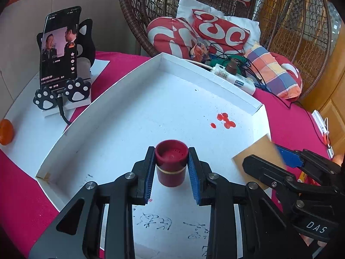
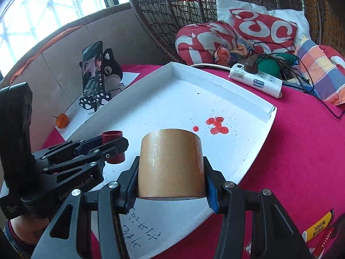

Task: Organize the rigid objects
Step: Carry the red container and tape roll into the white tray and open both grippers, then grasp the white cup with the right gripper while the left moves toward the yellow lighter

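My left gripper (image 1: pixel 171 161) is shut on a small dark red cylindrical cup (image 1: pixel 171 166) that stands upright on the white tray (image 1: pixel 133 116). The cup also shows in the right wrist view (image 2: pixel 113 146), between the left gripper's fingers (image 2: pixel 114 143). My right gripper (image 2: pixel 171 172) is shut on a roll of brown tape (image 2: pixel 171 164), held on edge over the tray's near right part (image 2: pixel 237 146). In the left wrist view the tape (image 1: pixel 256 153) shows at the right with the right gripper (image 1: pixel 278 157) around it.
Red stains (image 1: pixel 224 120) mark the tray. A phone on a cat-paw stand (image 1: pixel 59 60) and an orange (image 1: pixel 6 131) sit at the left. A white power strip (image 2: pixel 254 79) with cables, cushions (image 1: pixel 217 34) and a wicker chair stand behind. A yellow lighter (image 2: pixel 317 226) lies on the pink cloth.
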Demonstrator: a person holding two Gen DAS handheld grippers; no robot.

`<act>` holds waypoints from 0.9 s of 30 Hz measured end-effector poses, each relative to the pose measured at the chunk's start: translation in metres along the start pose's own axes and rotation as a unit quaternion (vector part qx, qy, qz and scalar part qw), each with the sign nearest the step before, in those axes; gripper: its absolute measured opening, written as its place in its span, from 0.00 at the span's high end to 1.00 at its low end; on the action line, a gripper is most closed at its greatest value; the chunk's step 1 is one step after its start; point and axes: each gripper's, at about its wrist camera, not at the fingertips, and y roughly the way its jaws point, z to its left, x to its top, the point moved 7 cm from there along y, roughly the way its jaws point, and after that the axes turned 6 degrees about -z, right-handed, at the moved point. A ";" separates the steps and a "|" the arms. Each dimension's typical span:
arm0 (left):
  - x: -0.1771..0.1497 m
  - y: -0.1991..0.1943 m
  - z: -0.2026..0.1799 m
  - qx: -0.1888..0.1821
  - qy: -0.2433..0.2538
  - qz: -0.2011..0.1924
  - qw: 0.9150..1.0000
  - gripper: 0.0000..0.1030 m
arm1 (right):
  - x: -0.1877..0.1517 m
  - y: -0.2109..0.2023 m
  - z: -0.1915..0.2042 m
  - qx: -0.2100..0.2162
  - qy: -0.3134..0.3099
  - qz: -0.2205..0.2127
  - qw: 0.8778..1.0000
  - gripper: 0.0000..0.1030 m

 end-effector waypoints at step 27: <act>-0.036 -0.083 -0.120 -0.182 0.102 -0.072 0.975 0.00 | -0.020 -0.279 -0.135 -0.109 0.115 -0.365 0.917 0.00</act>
